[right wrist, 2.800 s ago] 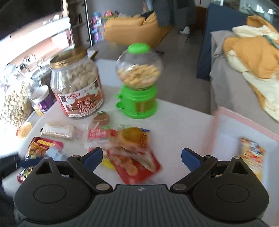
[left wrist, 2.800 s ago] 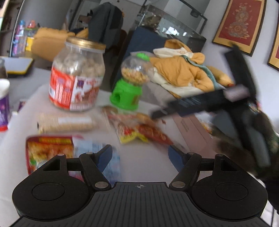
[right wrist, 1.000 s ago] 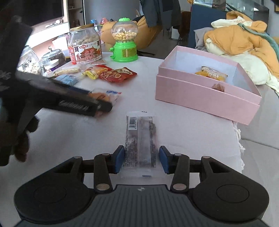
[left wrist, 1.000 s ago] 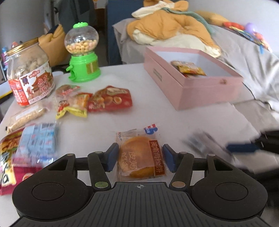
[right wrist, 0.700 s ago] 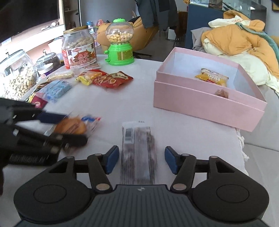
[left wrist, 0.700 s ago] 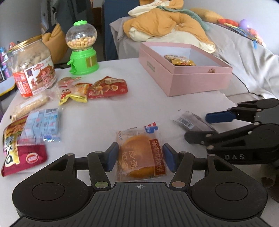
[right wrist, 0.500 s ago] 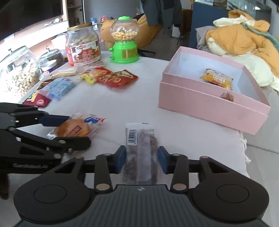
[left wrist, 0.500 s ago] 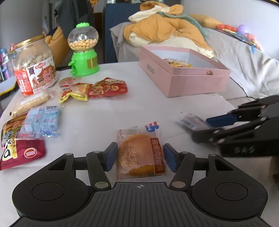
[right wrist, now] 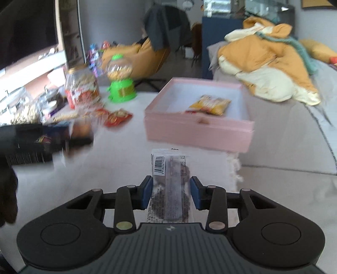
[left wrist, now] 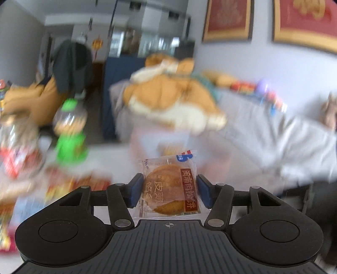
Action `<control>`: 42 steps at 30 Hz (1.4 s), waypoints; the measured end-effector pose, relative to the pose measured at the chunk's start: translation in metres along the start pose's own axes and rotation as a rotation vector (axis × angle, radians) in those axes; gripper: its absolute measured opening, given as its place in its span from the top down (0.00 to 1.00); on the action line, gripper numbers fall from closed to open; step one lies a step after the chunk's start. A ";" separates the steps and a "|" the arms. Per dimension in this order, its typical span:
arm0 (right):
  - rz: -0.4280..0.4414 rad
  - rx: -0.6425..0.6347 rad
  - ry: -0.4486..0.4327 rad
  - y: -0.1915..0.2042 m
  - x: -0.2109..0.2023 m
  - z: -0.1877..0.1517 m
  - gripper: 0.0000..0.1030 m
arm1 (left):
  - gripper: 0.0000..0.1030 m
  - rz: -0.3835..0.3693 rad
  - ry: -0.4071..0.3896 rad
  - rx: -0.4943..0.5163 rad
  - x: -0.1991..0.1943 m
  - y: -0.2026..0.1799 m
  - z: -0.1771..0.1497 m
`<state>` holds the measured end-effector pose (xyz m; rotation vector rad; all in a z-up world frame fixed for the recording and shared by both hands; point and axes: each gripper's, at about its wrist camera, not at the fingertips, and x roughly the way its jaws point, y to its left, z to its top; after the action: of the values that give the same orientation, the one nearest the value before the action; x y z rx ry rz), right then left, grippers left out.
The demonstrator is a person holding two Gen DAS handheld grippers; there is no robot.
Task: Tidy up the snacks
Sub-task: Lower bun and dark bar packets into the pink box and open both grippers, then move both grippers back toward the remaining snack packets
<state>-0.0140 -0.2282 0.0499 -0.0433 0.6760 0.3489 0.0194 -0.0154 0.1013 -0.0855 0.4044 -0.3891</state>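
A daylit living room: pale grey walls, two gold-framed red pictures (left wrist: 227, 19), a grey sofa (right wrist: 290, 130) heaped with mustard-and-cream bedding (right wrist: 267, 63), a mustard armchair (right wrist: 145, 57), and a navy cabinet (right wrist: 219, 31) behind.

L gripper (left wrist: 169, 190) lifted, jaws just closed in on pastry pack (left wrist: 168, 186), R gripper (right wrist: 171, 195) clamped on dark snack bar (right wrist: 170, 189)

Both our cams sit on the wrists, looking forward along the fingers; both catch the pink box (right wrist: 198, 128) and green candy dispenser (left wrist: 70, 134).
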 end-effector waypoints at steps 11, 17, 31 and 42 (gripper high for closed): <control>-0.027 0.075 -0.008 -0.023 0.012 0.001 0.63 | 0.44 -0.028 0.036 -0.282 0.135 0.049 0.029; -0.066 0.098 -0.130 -0.037 0.007 0.051 0.63 | 0.44 -0.012 0.111 -0.282 0.088 0.079 -0.013; -0.390 0.131 -0.002 -0.079 0.146 0.130 0.35 | 0.44 0.152 0.107 -0.189 0.040 0.156 -0.020; -0.254 0.043 0.073 -0.018 0.172 0.111 0.33 | 0.44 0.208 0.028 -0.310 0.038 0.218 0.001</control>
<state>0.1841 -0.1766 0.0291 -0.1003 0.7403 0.0884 0.1286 0.1708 0.0539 -0.3371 0.4946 -0.1202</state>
